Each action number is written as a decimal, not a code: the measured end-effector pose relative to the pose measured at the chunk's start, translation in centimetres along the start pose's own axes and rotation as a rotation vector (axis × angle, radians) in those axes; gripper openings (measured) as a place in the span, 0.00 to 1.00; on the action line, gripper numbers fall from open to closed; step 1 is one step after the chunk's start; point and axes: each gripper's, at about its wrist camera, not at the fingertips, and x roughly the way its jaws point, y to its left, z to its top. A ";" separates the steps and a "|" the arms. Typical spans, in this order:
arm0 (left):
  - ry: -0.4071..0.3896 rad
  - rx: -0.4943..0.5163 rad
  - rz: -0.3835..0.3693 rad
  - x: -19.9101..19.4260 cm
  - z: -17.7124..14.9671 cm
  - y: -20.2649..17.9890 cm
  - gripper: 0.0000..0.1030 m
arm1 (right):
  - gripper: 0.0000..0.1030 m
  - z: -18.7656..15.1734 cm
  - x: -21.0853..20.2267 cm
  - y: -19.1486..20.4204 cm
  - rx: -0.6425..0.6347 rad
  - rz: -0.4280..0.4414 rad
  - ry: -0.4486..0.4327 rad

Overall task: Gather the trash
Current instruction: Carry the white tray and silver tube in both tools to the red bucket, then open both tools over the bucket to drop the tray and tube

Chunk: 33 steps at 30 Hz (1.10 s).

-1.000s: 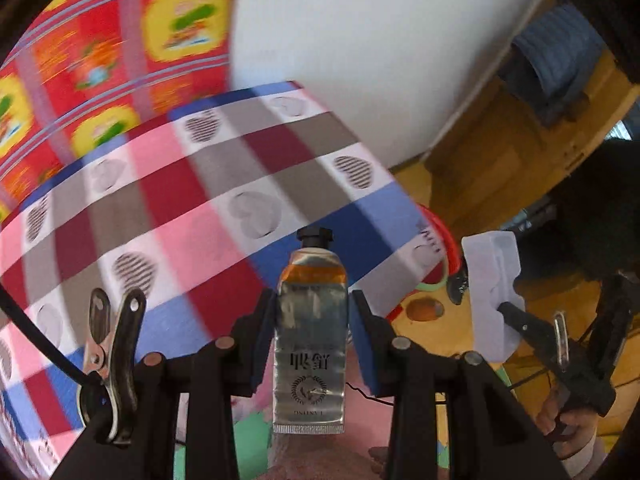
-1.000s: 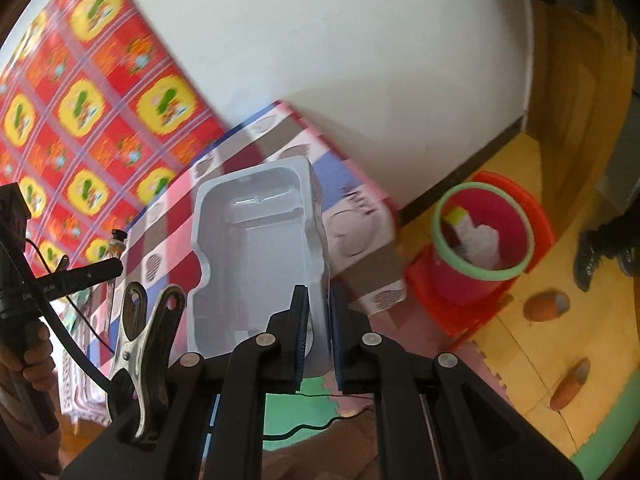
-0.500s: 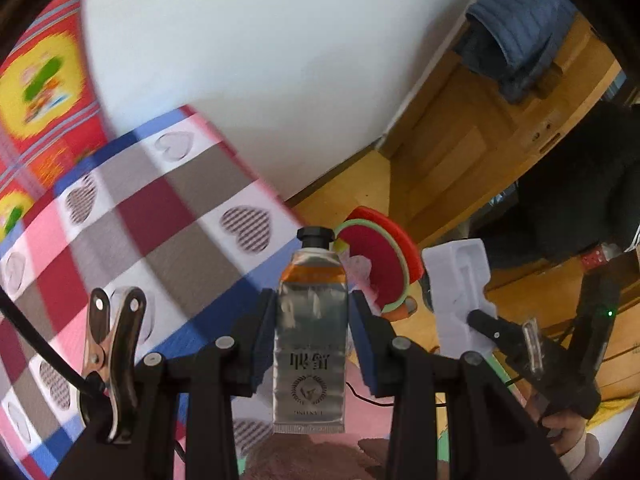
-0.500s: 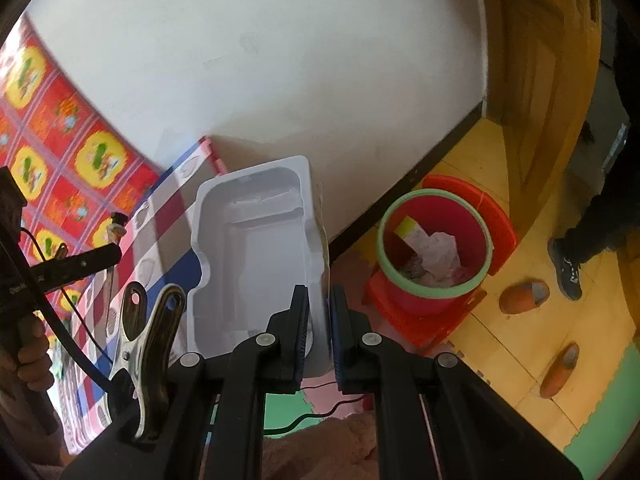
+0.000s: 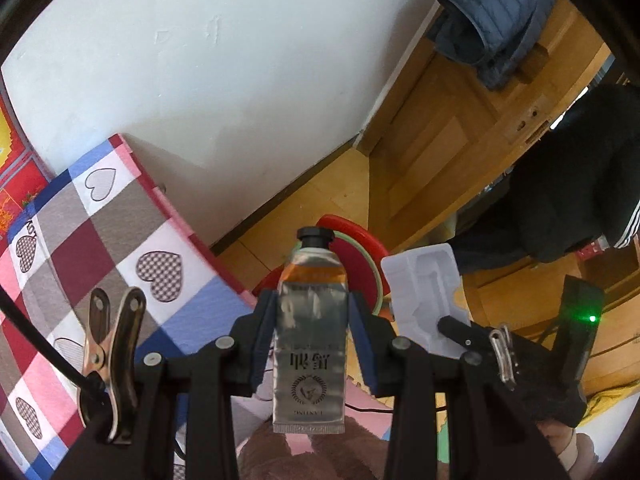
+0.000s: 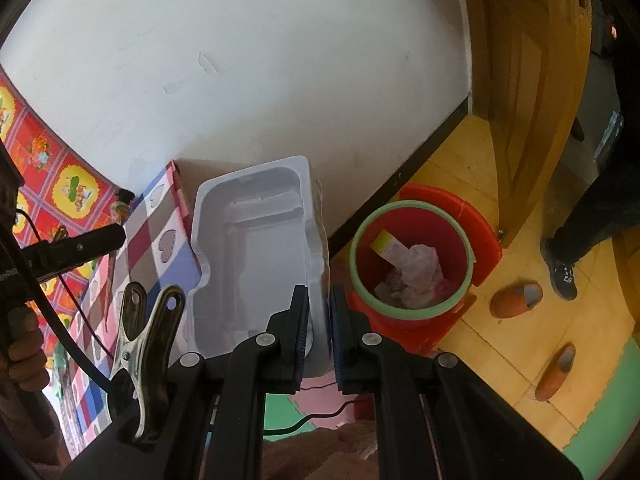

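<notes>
My left gripper is shut on a silver tube with a black cap, held upright in the air past the table's corner. My right gripper is shut on the wall of a white plastic tray, held up left of the bin. The tray also shows in the left wrist view, at the right. A red bin with a green rim stands on the floor by the wall, with paper and wrappers inside. In the left wrist view the bin sits behind the tube.
A table with a checked heart cloth is at the left. A white wall is behind it. A wooden door with a blue jacket is at the right. Slippers and a standing person's legs are on the yellow floor.
Both grippers have swung right, away from the table and toward the bin. The bin now looks closer and lower in the right wrist view. Both still hold their items.
</notes>
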 end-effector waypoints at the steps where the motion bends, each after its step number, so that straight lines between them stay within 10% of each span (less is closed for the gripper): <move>1: 0.001 -0.004 0.000 0.2 0.0 -0.4 0.37 | 0.12 0.2 0.1 -0.3 -0.003 0.000 0.005; 33: 0.091 -0.141 0.077 20.7 -0.4 -11.6 0.37 | 0.12 5.9 12.2 -15.8 -0.149 -0.014 0.222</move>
